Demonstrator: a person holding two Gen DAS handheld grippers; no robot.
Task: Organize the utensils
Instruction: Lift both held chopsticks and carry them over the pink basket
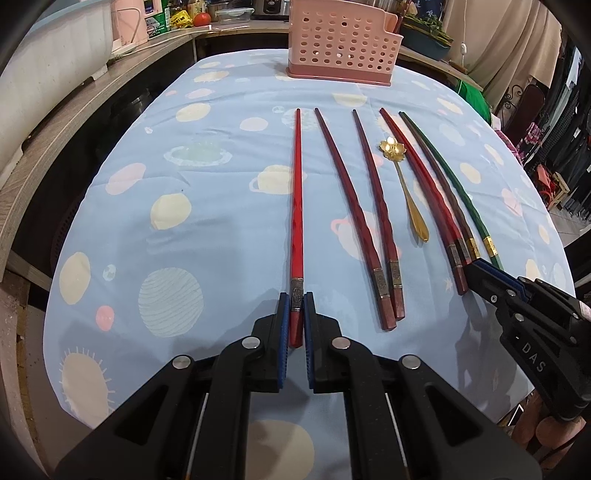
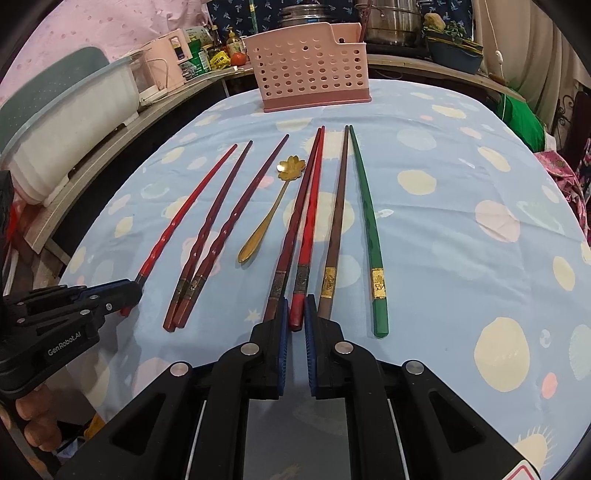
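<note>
Left gripper (image 1: pixel 296 308) clamps the near end of a bright red chopstick (image 1: pixel 296 206) lying on the bench (image 1: pixel 184 229). Right gripper (image 2: pixel 296 314) pinches another red chopstick (image 2: pixel 309 229) among the row of sticks beside a gold spoon (image 2: pixel 271 210); the pink basket (image 2: pixel 310 77) stands at the far edge.

Blue tablecloth (image 1: pixel 229 206) printed with pale planets and suns, spread over the table. Behind it, wooden counter (image 1: pixel 92 92) carrying white tub (image 2: pixel 70 122), pink appliance (image 2: pixel 166 55), green carton (image 1: pixel 157 22), tomato (image 1: pixel 202 18). Steel pot (image 2: pixel 393 22) and blue planter (image 2: pixel 454 55) at back right. Beige curtain (image 1: pixel 517 44) beyond.
</note>
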